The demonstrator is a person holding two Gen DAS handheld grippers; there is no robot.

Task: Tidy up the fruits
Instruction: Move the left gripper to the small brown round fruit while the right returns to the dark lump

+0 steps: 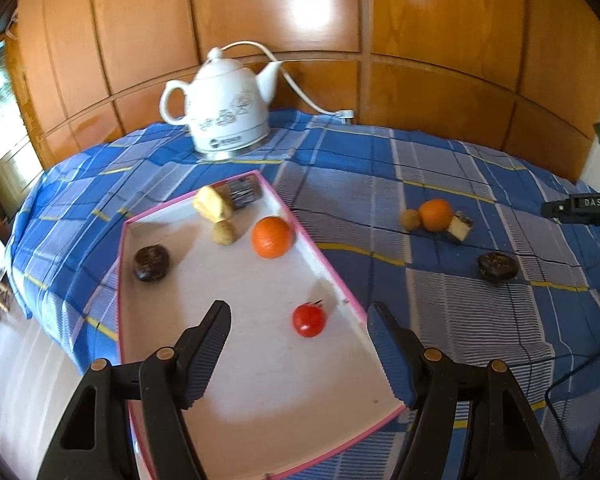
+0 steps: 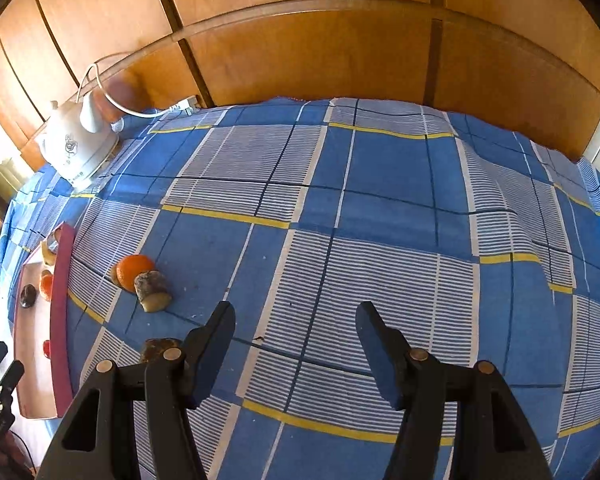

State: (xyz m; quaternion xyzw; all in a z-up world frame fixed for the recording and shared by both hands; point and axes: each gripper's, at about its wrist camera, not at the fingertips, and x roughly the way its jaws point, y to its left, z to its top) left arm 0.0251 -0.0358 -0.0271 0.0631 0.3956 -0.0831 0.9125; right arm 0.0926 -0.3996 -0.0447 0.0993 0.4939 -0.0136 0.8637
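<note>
A white tray with a pink rim (image 1: 204,280) lies on the blue plaid cloth. In it are an orange (image 1: 272,237), a red tomato (image 1: 309,320), a small tan fruit (image 1: 224,233), a yellow cake piece (image 1: 213,203), a dark striped item (image 1: 244,192) and a chocolate donut (image 1: 151,263). My left gripper (image 1: 298,320) is open above the tray's near part, with the tomato between its fingers. On the cloth lie a second orange (image 1: 436,215) (image 2: 134,272), a kiwi (image 1: 410,219), a cake slice (image 1: 461,225) (image 2: 152,290) and a donut (image 1: 497,266) (image 2: 160,349). My right gripper (image 2: 296,320) is open over bare cloth.
A white ceramic kettle (image 1: 224,112) (image 2: 76,144) with its cord stands at the back of the table, before a wooden panelled wall. The tray's pink edge (image 2: 60,300) shows at the left of the right wrist view. The cloth (image 2: 380,220) is rumpled at the right.
</note>
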